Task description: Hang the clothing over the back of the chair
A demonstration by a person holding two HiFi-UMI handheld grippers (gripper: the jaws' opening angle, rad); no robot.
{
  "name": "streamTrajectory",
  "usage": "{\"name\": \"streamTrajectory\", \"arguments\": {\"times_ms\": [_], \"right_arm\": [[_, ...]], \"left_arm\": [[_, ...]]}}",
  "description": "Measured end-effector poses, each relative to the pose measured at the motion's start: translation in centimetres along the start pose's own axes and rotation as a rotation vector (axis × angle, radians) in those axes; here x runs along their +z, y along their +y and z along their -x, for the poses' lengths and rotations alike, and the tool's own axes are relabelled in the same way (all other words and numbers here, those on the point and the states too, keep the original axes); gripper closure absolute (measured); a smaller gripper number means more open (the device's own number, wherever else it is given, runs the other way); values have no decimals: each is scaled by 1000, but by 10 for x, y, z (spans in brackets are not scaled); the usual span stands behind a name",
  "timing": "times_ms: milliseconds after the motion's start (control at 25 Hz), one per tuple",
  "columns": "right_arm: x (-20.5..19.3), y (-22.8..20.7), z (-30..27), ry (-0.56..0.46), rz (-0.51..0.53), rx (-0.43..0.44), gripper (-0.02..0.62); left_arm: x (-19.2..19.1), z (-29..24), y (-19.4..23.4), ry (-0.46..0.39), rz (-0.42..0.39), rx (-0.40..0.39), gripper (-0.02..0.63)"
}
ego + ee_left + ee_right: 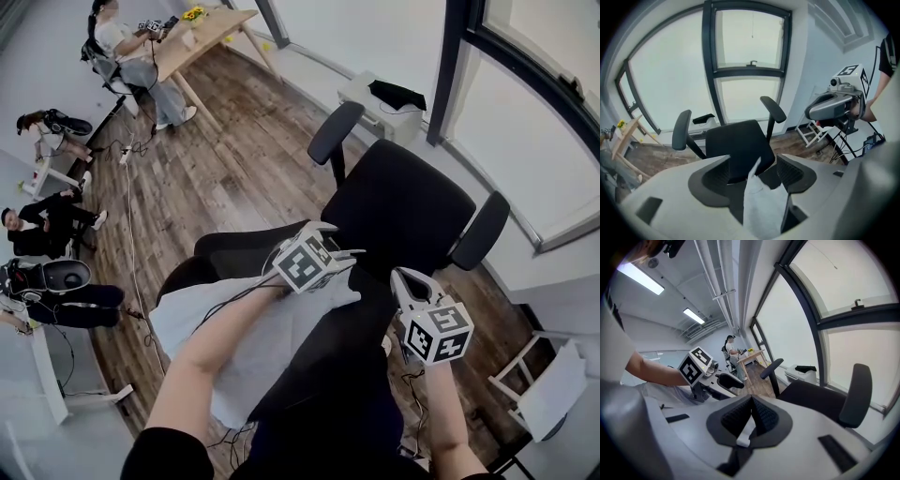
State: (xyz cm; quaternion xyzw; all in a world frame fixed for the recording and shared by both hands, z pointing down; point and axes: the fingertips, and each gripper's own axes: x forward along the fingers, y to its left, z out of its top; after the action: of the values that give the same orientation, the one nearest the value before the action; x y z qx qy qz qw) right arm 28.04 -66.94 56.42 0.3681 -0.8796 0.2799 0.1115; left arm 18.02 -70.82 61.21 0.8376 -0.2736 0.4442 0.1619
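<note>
Pale grey cloth garment (pixel 246 349) on the backrest of black office chair (pixel 403 211).
Left gripper (pixel 753 161) gapes loosely around its fold; right gripper (pixel 751 402) pinches its edge.

Black chair (pixel 398 211); plain white clothing (pixel 253 347) against it; under it, a dark brown floor (pixel 216 178) of streaky planks.

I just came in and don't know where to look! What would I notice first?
The big black office chair stands in the middle of the wooden floor, seen from above. Next comes the pale clothing draped over its near side, with the left gripper open around one bit and the right gripper pinching another.
</note>
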Motion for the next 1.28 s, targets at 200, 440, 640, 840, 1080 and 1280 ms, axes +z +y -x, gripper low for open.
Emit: {"name": "streamTrajectory", "arguments": {"times_ms": [200, 440, 640, 840, 1080, 1280], "right_arm": [[1, -1, 0, 0, 3, 14, 594], [-2, 1, 0, 7, 7, 34, 594], [2, 6, -2, 4, 9, 49, 594], [10, 19, -3, -6, 33, 89, 594], [17, 33, -5, -21, 51, 139, 594], [28, 58, -11, -58, 48, 190, 594]], "left_arm": [[4, 3, 6, -4, 31, 11, 298], [5, 8, 1, 2, 37, 5, 298], [10, 20, 2, -20, 53, 23, 298], [18, 38, -2, -61, 86, 44, 298], [25, 65, -12, -92, 86, 87, 298], [34, 103, -13, -200, 134, 130, 298]]}}
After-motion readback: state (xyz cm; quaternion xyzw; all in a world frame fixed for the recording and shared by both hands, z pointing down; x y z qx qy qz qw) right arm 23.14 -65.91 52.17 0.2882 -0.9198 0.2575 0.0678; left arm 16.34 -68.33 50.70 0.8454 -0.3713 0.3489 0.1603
